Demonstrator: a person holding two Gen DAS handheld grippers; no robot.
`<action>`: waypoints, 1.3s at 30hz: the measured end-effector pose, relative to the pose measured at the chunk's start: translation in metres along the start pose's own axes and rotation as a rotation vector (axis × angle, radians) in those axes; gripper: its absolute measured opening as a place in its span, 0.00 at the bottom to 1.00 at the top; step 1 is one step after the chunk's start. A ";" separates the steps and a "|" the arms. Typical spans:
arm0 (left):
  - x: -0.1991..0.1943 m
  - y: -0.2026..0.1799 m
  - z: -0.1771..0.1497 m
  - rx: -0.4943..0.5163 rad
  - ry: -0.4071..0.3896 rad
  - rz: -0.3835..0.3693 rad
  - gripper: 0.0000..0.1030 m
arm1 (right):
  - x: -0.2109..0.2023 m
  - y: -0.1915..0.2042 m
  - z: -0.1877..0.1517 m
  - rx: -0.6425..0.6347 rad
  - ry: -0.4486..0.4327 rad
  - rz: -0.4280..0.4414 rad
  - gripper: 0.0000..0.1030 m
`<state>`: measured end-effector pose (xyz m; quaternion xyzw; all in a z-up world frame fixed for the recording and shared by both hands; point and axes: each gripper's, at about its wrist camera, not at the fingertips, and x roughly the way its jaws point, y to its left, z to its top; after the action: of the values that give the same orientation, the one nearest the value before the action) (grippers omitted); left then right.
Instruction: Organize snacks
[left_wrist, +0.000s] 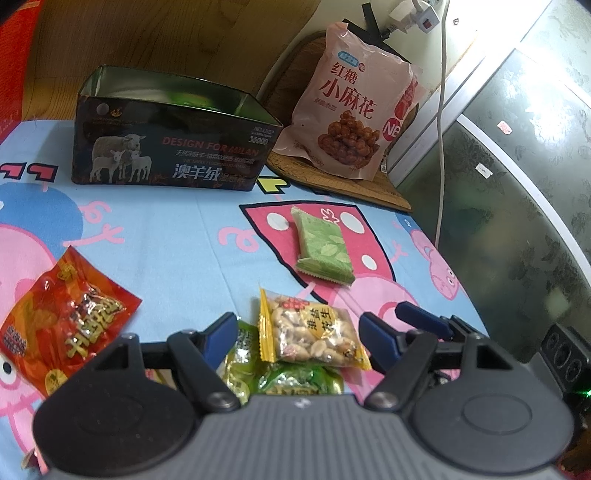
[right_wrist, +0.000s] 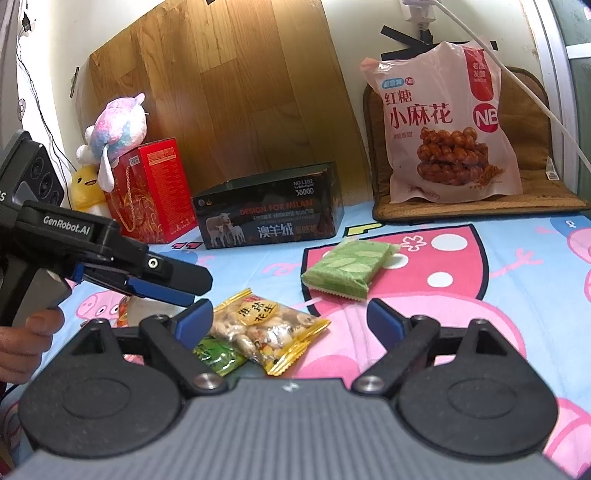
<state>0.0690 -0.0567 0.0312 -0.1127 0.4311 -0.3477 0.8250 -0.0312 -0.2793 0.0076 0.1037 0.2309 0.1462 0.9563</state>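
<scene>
My left claw (left_wrist: 299, 332) has blue finger pads on black linkage arms, silver pivot screws, round black discs and a ribbed grey body. My right claw (right_wrist: 290, 317) is built the same. Seen side-on, the left one reads "GenRobot.AI" in white, and my bare-skinned left hand (right_wrist: 22, 343) shows below it.

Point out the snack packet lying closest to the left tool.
The clear peanut packet with yellow crimped ends, lying between the open fingers of the left tool. The green leaf-print packet lies farther off; the red-orange packet is off to the side.
</scene>
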 end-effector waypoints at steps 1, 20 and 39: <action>0.000 0.001 0.001 -0.003 0.000 -0.003 0.72 | -0.001 0.000 0.000 0.001 0.000 0.001 0.89; -0.002 -0.002 0.000 -0.011 -0.003 -0.001 0.72 | -0.004 0.000 -0.002 -0.001 0.001 0.000 0.89; -0.002 -0.003 -0.001 -0.013 -0.004 -0.001 0.72 | -0.004 0.000 -0.001 -0.006 -0.001 0.000 0.89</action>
<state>0.0659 -0.0573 0.0332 -0.1189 0.4316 -0.3450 0.8249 -0.0354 -0.2802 0.0087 0.1010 0.2297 0.1469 0.9568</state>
